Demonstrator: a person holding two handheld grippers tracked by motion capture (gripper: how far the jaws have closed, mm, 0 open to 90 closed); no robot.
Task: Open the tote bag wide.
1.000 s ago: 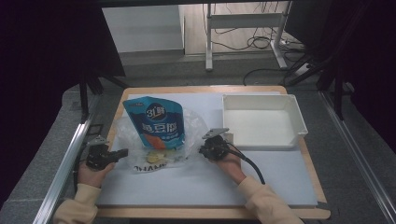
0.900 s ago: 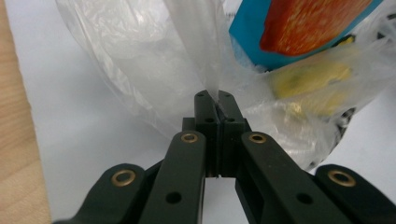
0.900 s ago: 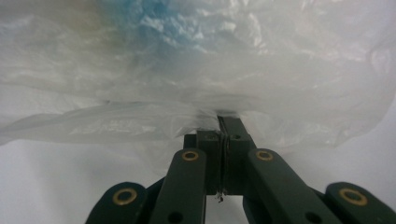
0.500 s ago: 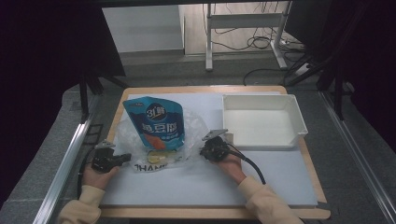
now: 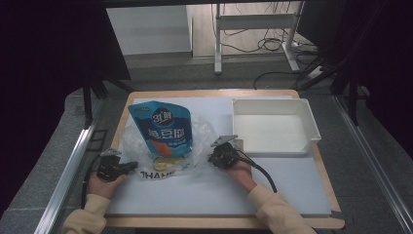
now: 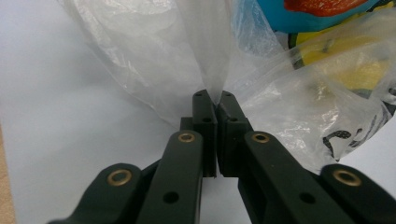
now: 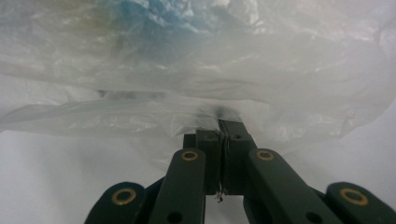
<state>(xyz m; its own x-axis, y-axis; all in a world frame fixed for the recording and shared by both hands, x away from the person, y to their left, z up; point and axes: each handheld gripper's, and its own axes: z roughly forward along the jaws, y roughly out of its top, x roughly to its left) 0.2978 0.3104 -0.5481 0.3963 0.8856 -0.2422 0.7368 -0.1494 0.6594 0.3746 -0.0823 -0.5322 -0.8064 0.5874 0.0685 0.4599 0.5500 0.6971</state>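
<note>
From the high view, my left gripper (image 5: 113, 168) sits at the near-left edge of the clear plastic bag (image 5: 195, 136) and my right gripper (image 5: 223, 155) at its near-right edge. The blue pouch (image 5: 163, 129) lies inside the bag on the white mat (image 5: 204, 190), reaching out past the bag's far edge; the empty white tray (image 5: 311, 127) stands to the right, near my right gripper. I judge the step to be holding the bag's two sides so the pouch can be seated or freed, so I should move both hands evenly and keep the film taut without jerking.

In the left gripper view, my left gripper (image 6: 212, 100) is clamped on a gathered fold of the plastic bag (image 6: 154, 70), jaws pressed together. The pinch is only at the tips, so I should pull gently or it may slip.

In the right gripper view, my right gripper (image 7: 224, 130) is likewise closed on the plastic bag (image 7: 233, 60), film caught between the jaws. The blue of the pouch (image 7: 144, 21) shows blurred beyond. Thin film tears easily; steady tension is best.
</note>
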